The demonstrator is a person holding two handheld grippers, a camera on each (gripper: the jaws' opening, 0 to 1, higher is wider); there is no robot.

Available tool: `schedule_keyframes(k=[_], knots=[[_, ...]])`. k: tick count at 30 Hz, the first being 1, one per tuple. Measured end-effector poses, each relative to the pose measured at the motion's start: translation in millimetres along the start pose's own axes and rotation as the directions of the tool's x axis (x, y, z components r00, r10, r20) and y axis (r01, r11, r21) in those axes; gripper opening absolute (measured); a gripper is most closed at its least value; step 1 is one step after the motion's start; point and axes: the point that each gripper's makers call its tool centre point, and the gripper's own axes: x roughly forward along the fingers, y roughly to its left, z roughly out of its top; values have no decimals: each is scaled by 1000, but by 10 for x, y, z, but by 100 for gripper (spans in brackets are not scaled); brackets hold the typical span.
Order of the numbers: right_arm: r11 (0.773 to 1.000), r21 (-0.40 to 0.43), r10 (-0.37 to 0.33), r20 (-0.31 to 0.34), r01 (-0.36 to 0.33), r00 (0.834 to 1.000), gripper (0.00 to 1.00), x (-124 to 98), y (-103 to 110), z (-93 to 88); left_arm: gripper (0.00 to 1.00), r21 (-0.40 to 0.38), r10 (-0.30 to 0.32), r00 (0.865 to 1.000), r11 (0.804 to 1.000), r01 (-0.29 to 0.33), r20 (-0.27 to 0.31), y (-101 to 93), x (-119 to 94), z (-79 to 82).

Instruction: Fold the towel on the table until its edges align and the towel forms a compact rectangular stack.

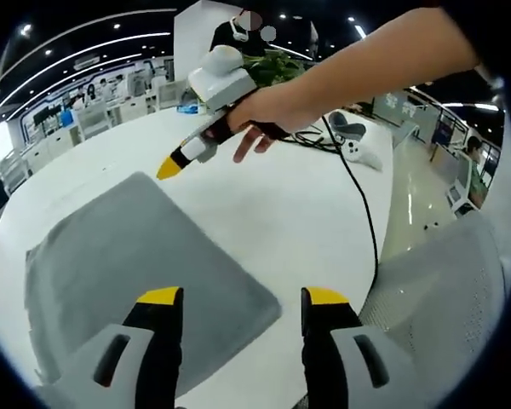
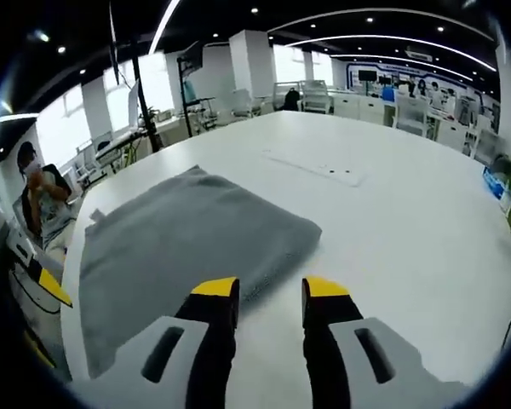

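Observation:
A grey towel (image 1: 136, 256) lies flat on the white table (image 1: 264, 204), a neat rectangle with a thick folded edge (image 2: 281, 260) on one side. My left gripper (image 1: 243, 298) hovers open just above the towel's near corner, nothing between its jaws. Beyond the towel's far side, a hand (image 1: 272, 111) holds the right gripper (image 1: 169, 168) in the air, yellow tip pointing down at the table. In the right gripper view the right gripper (image 2: 271, 290) stands open with a narrow gap over the towel (image 2: 187, 230) edge, holding nothing. Yellow tips (image 2: 53, 288) at the left rim look like the left gripper's.
A black cable (image 1: 358, 196) runs across the table past a white controller (image 1: 362, 153) and a plant (image 1: 272, 64). A grey mesh chair (image 1: 443, 281) stands at the table's edge. A flat panel (image 2: 315, 166) lies in the tabletop beyond the towel. A person (image 2: 34, 200) sits behind.

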Motion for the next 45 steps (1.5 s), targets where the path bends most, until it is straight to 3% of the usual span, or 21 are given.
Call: schedule_keyframes(k=[4,14,20,28,38,43,45], knots=[[1000,8,-8,-5,8,1000,28,46,-85,-39,50,65,-30,999,997,31,-28,-70,61,-32],[1000,18,-10,1,10,1000,24,260,-333,-24,40,75,-70,994,994,77,-89,-175,215,-173],[999,47,-16,20,15,1000,26,288,-274,46,27,142,-73,990,986,90,-120,-161,298,-213],[997,74,-19,22,18,1000,27,366,-181,106,28,115,-93,984,987,110,-150,-182,391,-266],[991,125,-51,29,47,998,24,585,-346,133,27,156,-84,973,981,119,-216,-170,436,-442],[983,168,-79,38,72,996,22,699,-464,157,28,140,-95,974,982,125,-208,-225,473,-389],[977,199,-89,43,79,995,22,732,-488,170,29,172,-89,971,977,128,-220,-230,494,-406]])
